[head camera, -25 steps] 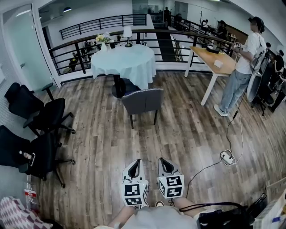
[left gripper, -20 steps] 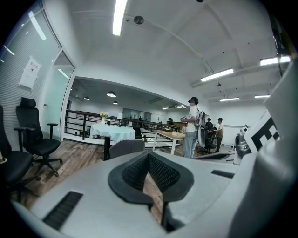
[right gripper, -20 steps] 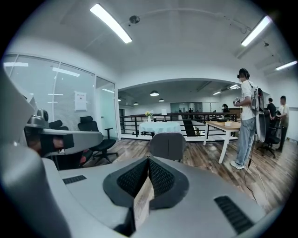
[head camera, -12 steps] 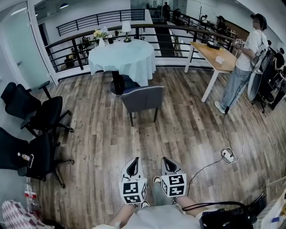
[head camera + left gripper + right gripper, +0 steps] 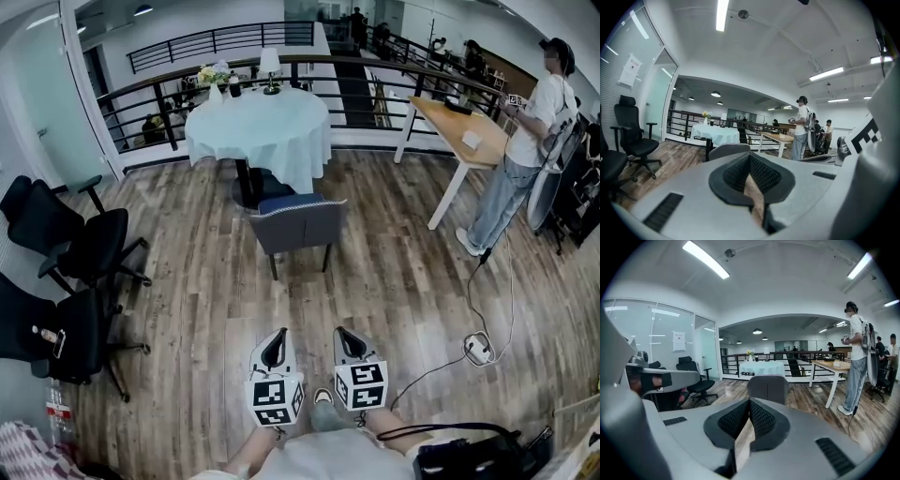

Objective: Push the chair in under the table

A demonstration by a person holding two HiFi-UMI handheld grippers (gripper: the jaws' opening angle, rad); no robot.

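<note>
So nothing done: chair (image 5: 298,223) sits out from far tabletop (image 5: 258,127); my left hand-held gripper (image 5: 277,337) and right hand-held gripper (image 5: 345,335) are closed, empty, well short.

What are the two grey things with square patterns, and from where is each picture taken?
They are hand tools, not a robot: a person holds the left gripper and the right gripper. The head view comes from a camera on the person's head, looking down at the wooden floor. Each gripper view comes from a camera riding on that gripper, looking along its jaws. Both grippers are shut and hold nothing. Ahead stands a grey chair, pulled out from the cloth-covered round table.
</note>
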